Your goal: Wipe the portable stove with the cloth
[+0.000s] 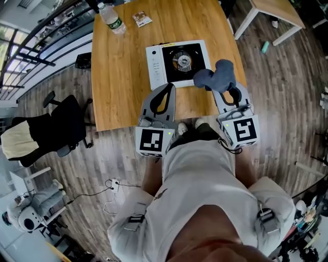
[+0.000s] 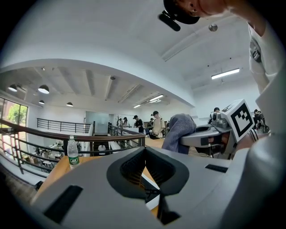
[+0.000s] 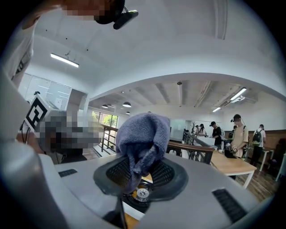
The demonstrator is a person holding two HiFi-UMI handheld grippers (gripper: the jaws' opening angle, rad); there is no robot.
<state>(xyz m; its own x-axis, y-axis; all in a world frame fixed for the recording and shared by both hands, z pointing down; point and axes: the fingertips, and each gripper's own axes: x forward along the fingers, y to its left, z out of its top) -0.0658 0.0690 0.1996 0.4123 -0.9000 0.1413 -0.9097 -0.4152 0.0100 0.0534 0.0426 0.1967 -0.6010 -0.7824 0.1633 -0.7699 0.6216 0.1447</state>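
The portable stove point(image 1: 177, 61), white with a black top and a round burner, lies on the wooden table point(image 1: 118, 77). My right gripper point(image 1: 225, 88) is shut on a blue-grey cloth point(image 1: 215, 77), holding it above the stove's near right corner. In the right gripper view the cloth point(image 3: 144, 136) bunches up between the jaws, with the burner point(image 3: 142, 193) showing below it. My left gripper point(image 1: 168, 87) is shut and holds nothing, just short of the stove's near edge. In the left gripper view its jaws meet with nothing between them, and the cloth point(image 2: 178, 130) hangs to the right.
A water bottle point(image 1: 111, 19) and a small packet point(image 1: 142, 19) stand at the table's far end. A black office chair point(image 1: 56, 128) is on the floor to the left. Another table point(image 1: 274, 13) stands at the far right. People stand in the background of both gripper views.
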